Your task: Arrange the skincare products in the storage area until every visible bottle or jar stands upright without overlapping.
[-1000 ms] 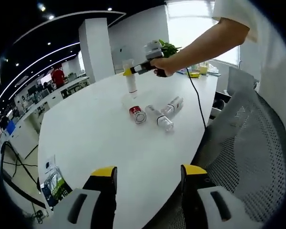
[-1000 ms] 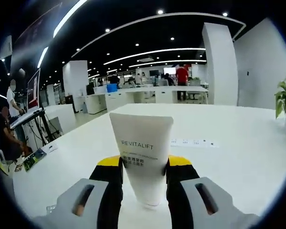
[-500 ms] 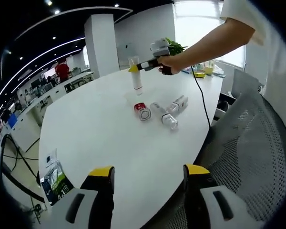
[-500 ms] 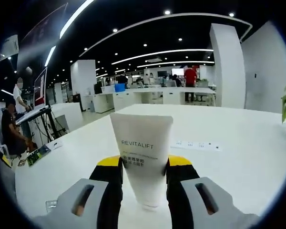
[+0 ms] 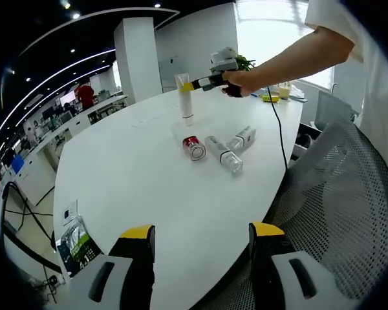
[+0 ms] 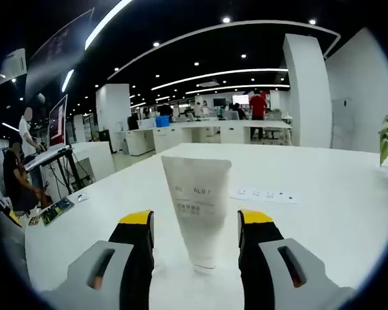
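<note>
- In the right gripper view, the right gripper has its jaws spread wide, with a gap on each side of the white tube at frame centre. The tube stands on its cap on the white table, wide end up.
- The tube looks top-heavy, so I judge a jaw brushing it on the way out could knock it over.
- In the left gripper view, the left gripper sits at the bottom of the frame, jaws wide and holding nothing, above the near table edge.
- Right of centre there, a red-capped jar and two clear bottles lie on their sides, close together.
- Being round, they may roll toward the edge if a jaw nudges one, and closing on one may bump its neighbour.
</note>
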